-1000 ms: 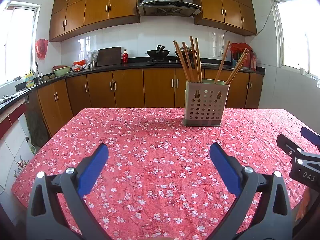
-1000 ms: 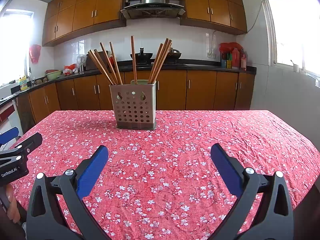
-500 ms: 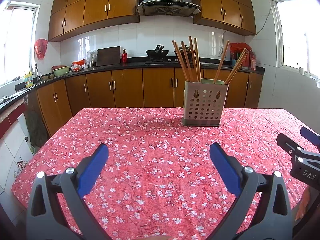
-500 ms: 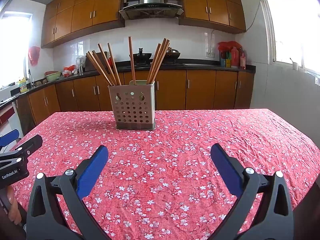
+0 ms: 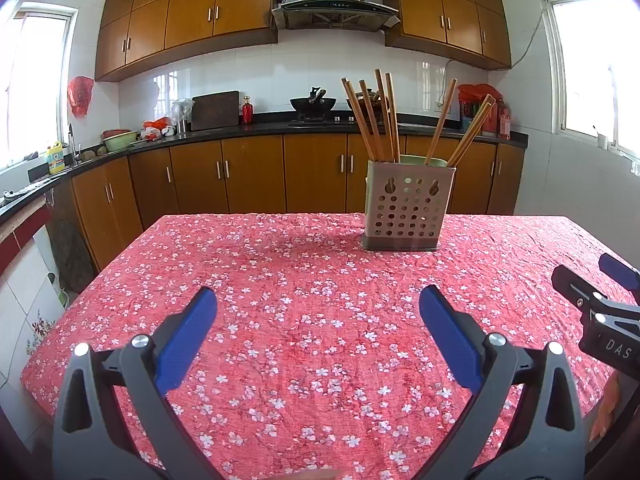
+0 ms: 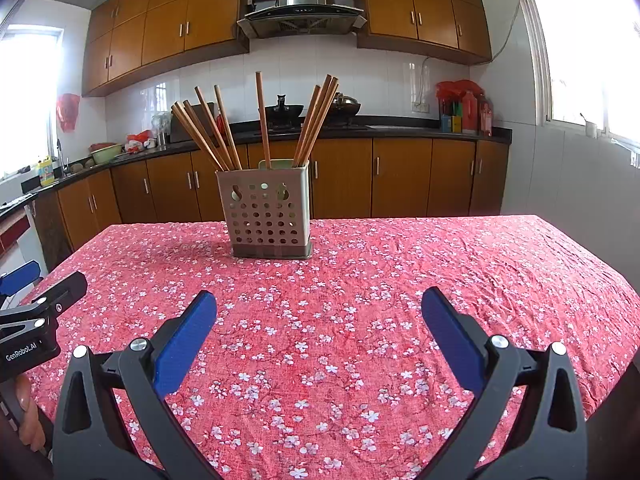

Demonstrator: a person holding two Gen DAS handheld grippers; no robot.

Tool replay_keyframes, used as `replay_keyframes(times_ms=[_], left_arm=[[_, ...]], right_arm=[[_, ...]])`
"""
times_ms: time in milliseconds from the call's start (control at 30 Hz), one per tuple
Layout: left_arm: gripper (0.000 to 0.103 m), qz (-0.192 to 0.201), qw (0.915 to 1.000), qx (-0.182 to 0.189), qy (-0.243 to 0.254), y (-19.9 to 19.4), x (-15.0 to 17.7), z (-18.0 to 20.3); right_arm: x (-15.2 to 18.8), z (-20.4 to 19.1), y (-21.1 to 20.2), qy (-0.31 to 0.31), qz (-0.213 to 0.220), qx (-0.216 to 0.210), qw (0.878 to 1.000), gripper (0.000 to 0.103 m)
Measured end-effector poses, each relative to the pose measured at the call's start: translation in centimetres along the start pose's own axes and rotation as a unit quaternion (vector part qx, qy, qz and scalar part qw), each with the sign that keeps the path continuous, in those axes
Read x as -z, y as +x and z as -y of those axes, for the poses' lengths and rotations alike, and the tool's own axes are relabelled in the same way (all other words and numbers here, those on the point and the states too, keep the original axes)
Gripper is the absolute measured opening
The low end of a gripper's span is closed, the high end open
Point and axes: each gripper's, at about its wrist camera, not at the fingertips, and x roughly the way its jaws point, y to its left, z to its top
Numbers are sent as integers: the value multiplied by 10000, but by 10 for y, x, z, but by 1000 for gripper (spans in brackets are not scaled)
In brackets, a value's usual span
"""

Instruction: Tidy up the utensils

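A perforated grey utensil holder (image 5: 404, 210) stands upright at the far side of the table, also in the right wrist view (image 6: 268, 216). Several wooden chopsticks (image 5: 380, 120) stand in it, fanned out (image 6: 264, 120). My left gripper (image 5: 318, 312) is open and empty, low over the near half of the table. My right gripper (image 6: 318, 314) is open and empty, likewise short of the holder. Each gripper shows at the edge of the other's view: the right one (image 5: 600, 300), the left one (image 6: 36, 308).
The table carries a red floral cloth (image 5: 304, 288). Behind it run wooden kitchen cabinets (image 5: 248, 176) and a black counter with a wok (image 5: 314, 102) and bottles. Windows are on both side walls.
Both views have shifted slightly, so the holder sits a touch higher in frame. Both grippers stay open and empty.
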Motion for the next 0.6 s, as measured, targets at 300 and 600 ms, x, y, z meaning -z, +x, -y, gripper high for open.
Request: replay_keyframes(times_ms=[300, 600], left_arm=[[99, -30, 10000, 13, -10, 2, 2, 0], [99, -38, 10000, 15, -8, 2, 3, 1]], right_arm=[[1, 0, 1, 14, -18, -14, 10000, 101], [1, -1, 1, 15, -21, -13, 10000, 101]])
